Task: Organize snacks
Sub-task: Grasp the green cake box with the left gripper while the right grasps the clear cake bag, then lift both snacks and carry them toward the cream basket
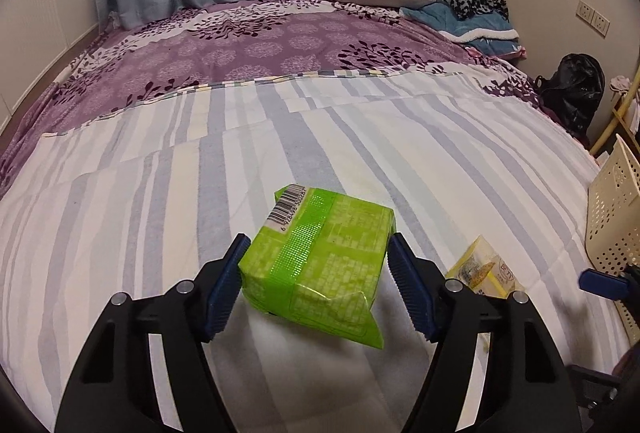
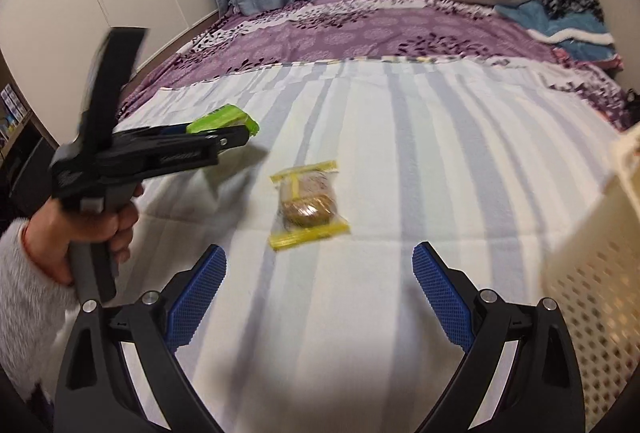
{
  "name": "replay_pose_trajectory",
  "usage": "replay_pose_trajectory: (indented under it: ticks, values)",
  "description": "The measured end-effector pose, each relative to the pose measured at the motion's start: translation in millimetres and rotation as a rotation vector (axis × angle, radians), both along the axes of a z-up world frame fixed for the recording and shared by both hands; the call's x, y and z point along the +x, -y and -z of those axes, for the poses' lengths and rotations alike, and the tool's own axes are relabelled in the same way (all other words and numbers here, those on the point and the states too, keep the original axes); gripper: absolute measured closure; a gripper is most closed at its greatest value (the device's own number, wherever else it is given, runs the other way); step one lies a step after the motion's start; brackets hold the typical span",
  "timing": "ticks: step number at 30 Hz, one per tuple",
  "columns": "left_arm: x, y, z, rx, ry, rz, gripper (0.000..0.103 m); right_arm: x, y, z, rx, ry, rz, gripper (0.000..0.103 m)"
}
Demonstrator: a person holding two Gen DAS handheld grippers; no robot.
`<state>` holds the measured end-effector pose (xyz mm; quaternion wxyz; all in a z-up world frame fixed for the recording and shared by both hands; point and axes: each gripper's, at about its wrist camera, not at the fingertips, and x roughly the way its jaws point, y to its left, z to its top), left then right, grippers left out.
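Green snack packet clamped between the pads of the left gripper, lifted off the striped sheet. The yellow-edged biscuit packet lies straight ahead of the empty, wide-open right gripper, long axis pointing away. The cream basket at the bed's right edge is cut off, its contents hidden.

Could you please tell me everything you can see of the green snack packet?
The green snack packet is a blocky pack in glossy lime-green film, with pale printed text, a barcode on a white panel at its far end and a sealed flap at the near end. The left gripper clamps it by its two sides, lifted and tilted above the striped blanket; only the blue pads touch it.
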<state>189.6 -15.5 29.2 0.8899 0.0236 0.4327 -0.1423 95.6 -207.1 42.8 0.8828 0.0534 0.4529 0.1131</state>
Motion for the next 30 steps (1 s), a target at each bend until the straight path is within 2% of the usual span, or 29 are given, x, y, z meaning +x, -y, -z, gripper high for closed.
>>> replay_pose_trajectory:
  ticks: [2, 5, 8, 11, 14, 16, 23, 30]
  values:
    - [-7, -8, -5, -0.015, 0.004, -0.019, 0.031, 13, -8, 4, -0.019, -0.004, -0.015, 0.014]
    - [-16, -17, -11, -0.027, 0.01, -0.042, 0.031, 34, -19, 15, -0.061, -0.031, -0.025, 0.031]
    - [-24, -23, -17, -0.036, 0.013, -0.054, 0.031, 46, -26, 22, -0.089, -0.047, -0.036, 0.035]
    - [-30, -28, -21, -0.04, 0.018, -0.061, 0.031, 52, -33, 29, -0.123, -0.063, -0.046, 0.048]
    - [-34, -31, -25, -0.046, 0.018, -0.065, 0.031, 51, -36, 30, -0.155, -0.051, -0.044, 0.053]
    - [-35, -32, -25, -0.048, 0.016, -0.066, 0.031, 51, -38, 29, -0.164, -0.051, -0.047, 0.06]
    - [-44, -27, -28, -0.048, 0.019, -0.053, 0.031, 36, -30, 22, -0.137, -0.055, -0.034, 0.063]
    - [-53, -19, -36, -0.052, 0.026, -0.047, 0.031, 5, -10, -5, -0.074, -0.008, 0.005, 0.063]
